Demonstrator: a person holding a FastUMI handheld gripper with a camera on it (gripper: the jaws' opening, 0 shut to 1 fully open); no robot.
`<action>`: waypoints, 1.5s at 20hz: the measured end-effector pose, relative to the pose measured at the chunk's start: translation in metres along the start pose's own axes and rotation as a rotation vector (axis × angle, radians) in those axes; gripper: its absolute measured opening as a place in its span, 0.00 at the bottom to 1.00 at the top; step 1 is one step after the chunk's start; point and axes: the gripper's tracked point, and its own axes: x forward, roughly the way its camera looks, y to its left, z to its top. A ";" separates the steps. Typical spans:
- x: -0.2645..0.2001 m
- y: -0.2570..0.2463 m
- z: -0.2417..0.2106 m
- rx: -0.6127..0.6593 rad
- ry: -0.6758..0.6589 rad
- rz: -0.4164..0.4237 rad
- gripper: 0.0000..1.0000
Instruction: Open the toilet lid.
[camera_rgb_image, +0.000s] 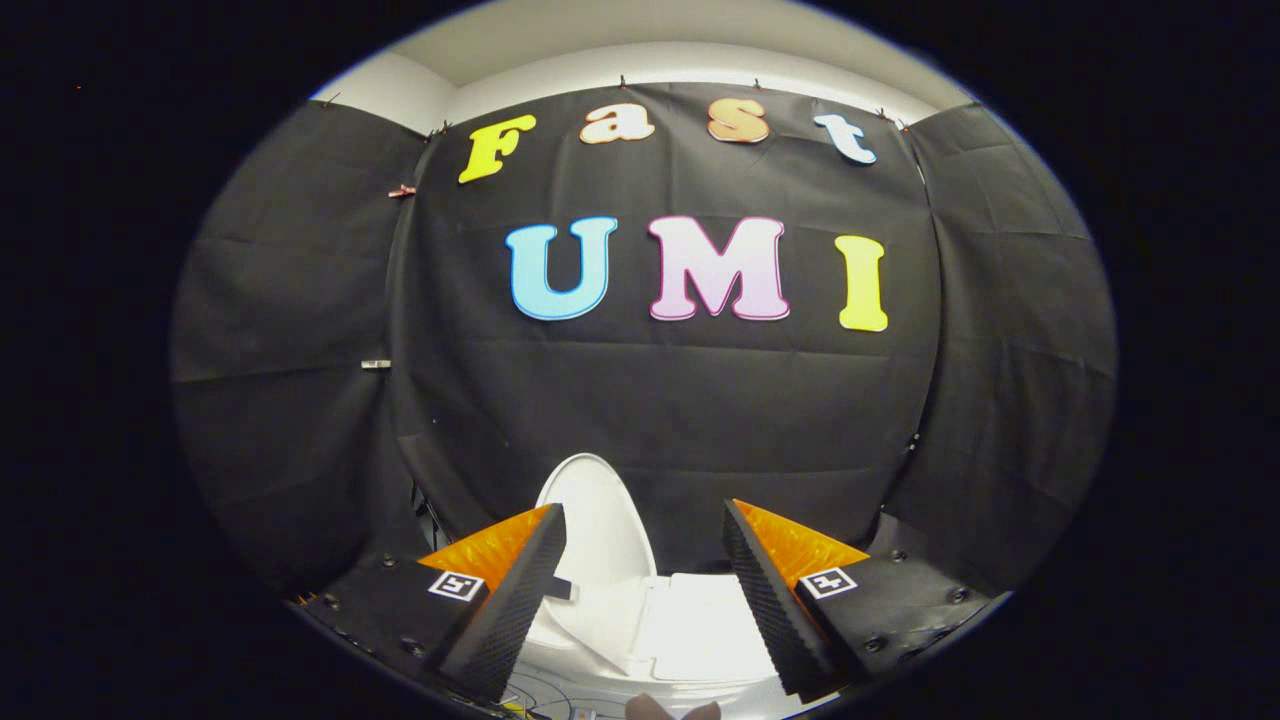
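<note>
Gripper view: hand-held gripper (644, 560) spread wide, fingers (520, 600) apart and gripping nothing. Between and just beyond them, white toilet lid (598, 520) raised upright, leaning back near the black cloth wall (660, 400). Below the lid, between the fingers, white toilet body (690, 630), lower part hard to make out.

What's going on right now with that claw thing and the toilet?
Gripper open, holding nothing. White plastic toilet lid already raised upright, just ahead between the fingers. Nothing in the way.
</note>
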 end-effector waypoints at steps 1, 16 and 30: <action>-0.008 -0.007 0.007 -0.003 -0.012 0.000 0.98; -0.127 -0.123 0.066 -0.035 -0.151 -0.053 0.98; -0.193 -0.205 0.049 0.006 -0.166 -0.133 0.98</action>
